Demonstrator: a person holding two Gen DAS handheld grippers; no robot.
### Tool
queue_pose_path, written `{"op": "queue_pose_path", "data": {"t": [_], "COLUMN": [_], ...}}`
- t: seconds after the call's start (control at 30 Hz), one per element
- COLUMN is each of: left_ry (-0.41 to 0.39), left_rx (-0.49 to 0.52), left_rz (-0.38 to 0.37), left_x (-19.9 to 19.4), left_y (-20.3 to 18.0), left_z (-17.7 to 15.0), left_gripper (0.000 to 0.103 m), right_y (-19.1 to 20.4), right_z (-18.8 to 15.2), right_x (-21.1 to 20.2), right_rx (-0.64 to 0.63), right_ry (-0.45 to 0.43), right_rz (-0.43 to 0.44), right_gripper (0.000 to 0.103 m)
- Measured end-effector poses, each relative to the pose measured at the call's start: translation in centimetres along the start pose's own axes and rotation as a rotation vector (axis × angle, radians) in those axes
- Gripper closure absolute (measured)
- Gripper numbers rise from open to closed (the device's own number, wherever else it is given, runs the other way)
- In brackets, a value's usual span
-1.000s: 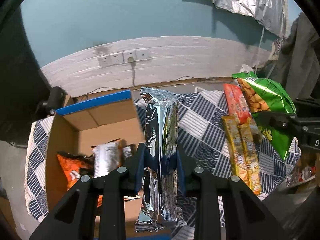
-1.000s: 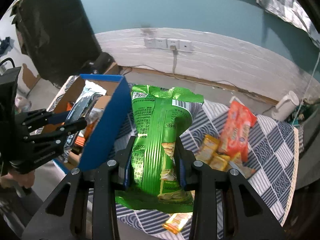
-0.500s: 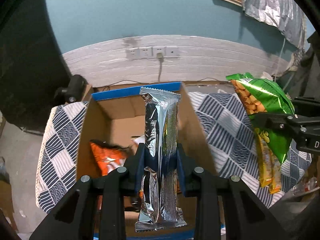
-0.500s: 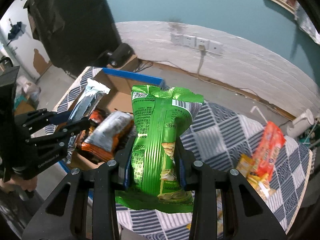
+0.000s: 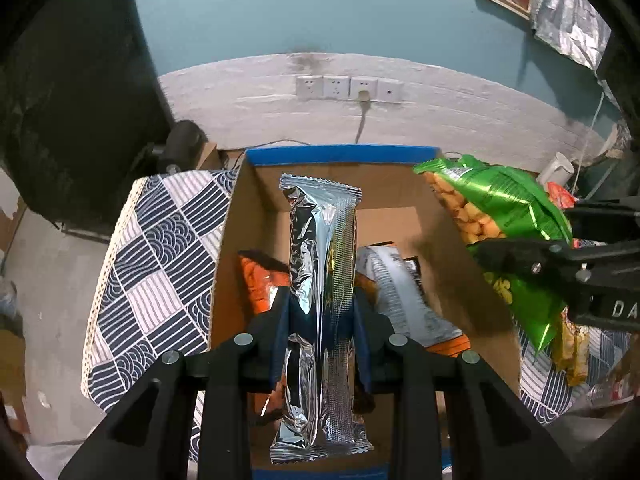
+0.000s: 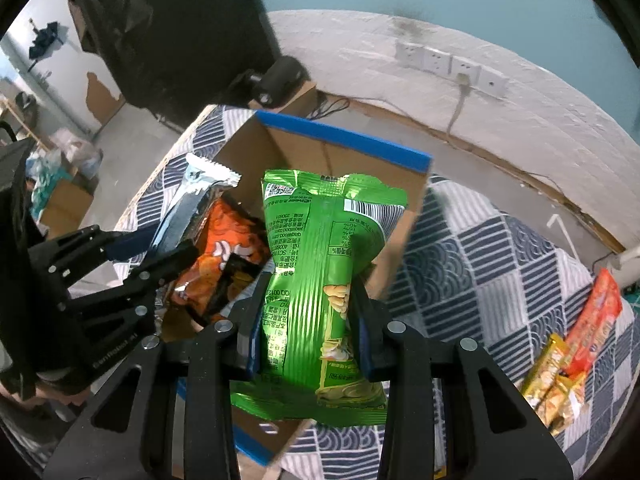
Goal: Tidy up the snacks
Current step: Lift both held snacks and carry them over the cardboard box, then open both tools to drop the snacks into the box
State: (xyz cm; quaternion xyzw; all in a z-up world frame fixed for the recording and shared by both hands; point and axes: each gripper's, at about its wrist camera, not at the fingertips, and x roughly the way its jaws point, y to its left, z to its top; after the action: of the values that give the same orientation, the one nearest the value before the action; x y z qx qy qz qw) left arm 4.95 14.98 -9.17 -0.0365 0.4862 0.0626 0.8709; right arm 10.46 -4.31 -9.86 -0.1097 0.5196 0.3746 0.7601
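Both grippers have swung over the cardboard box [image 5: 256,208], left gripper [image 5: 320,312] clamping the silver pack [image 5: 320,264], right gripper [image 6: 306,312] the green bag [image 6: 320,264], so drop-off looks next.

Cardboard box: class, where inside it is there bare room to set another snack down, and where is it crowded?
Inside the cardboard box, bare floor shows at the far end, between the blue-edged back wall and the orange bag and white packet. Another strip runs along the right wall. The near middle is crowded with those packets.
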Motion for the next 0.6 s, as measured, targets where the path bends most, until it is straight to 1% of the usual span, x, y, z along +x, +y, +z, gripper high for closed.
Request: {"op": "queue_pose_path", "data": {"t": [0.1,0.17,0.2,0.23,0.3,0.4,0.47,0.6], "left_ry": [0.016,0.02,0.02,0.015,0.006,0.011,0.006,-0.011], "left_rx": [-0.033,-0.041,-0.041,-0.039,-0.031,-0.022,-0.013,0.013], "left_rz": [-0.012,-0.002,0.004,0.012,0.021,0.014,0.013,0.008], "left_x": [0.3,0.5,0.5,0.5,0.4,0.3,0.1,-0.4], "left_y": [0.7,0.8,0.8,0.8,0.6,0.1,-0.3,-1.4], "left_z": [0.1,0.1,0.1,0.2,0.3,0.5,0.5,0.8], "left_gripper": [0.074,0.067,0.059,0.055,0.054,0.053,0.049,0.039], "right_y": [0.7,0.9,0.9,0.9,0.7,0.2,-0.3,-1.6], "right_z": [0.4,0.6,0.6,0.6,0.6,0.4,0.3,-0.2], "right_x": [0.9,1.3,1.4,1.4,1.1,0.5,0.1,-0.9], "right_rx": [-0.016,-0.021,-0.024,-0.028,-0.032,-0.027,-0.02,0.006], "right_ry": [0.015,0.026,0.034,0.033,0.024,0.014,0.006,-0.011], "right_rz": [0.012,0.023,0.029,0.03,0.019,0.008,0.005,-0.003], "right_gripper": [0.066,0.064,0.063,0.063,0.06,0.06,0.058,0.05]}}
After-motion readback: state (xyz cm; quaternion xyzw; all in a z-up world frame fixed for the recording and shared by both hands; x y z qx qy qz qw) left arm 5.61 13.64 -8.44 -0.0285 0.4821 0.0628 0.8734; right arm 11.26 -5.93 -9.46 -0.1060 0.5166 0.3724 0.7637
